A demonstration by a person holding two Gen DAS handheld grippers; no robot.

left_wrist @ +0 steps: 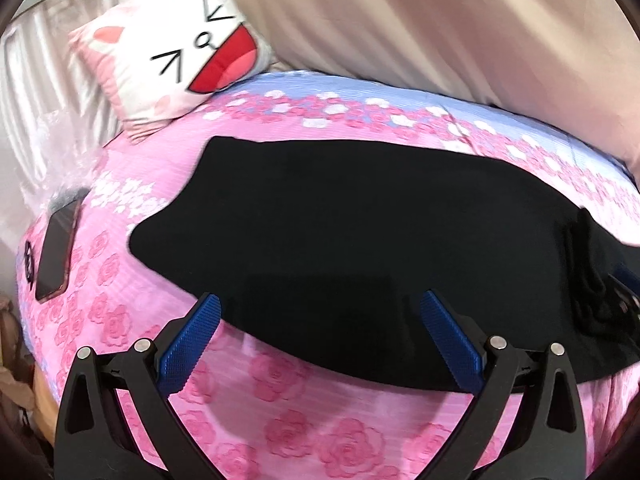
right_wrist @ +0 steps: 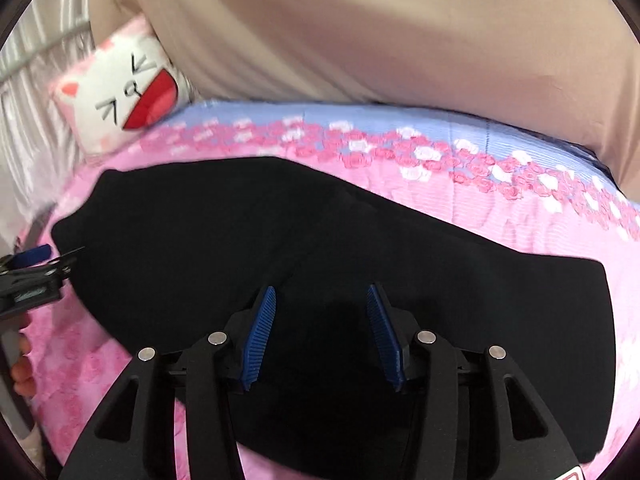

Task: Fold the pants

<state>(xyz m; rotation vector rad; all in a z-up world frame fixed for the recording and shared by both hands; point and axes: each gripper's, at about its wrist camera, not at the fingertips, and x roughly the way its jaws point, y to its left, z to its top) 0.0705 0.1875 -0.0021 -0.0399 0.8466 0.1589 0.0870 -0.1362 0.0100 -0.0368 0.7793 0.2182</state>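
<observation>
The black pants (left_wrist: pixel 352 240) lie flat on the pink rose-print bedspread (left_wrist: pixel 280 440), folded into a long dark shape. My left gripper (left_wrist: pixel 320 304) is open, its blue pads over the near edge of the pants, holding nothing. In the right wrist view the pants (right_wrist: pixel 280 240) fill the middle. My right gripper (right_wrist: pixel 322 292) is open above them, empty. The left gripper also shows at the left edge of the right wrist view (right_wrist: pixel 36 268), and part of the right gripper at the right edge of the left wrist view (left_wrist: pixel 624 296).
A white cat-face pillow (left_wrist: pixel 180 52) leans at the back left. A beige cover (left_wrist: pixel 440 20) lies behind the bedspread. A phone (left_wrist: pixel 56 256) rests on the bed's left edge. A silvery curtain (left_wrist: pixel 36 92) hangs at the left.
</observation>
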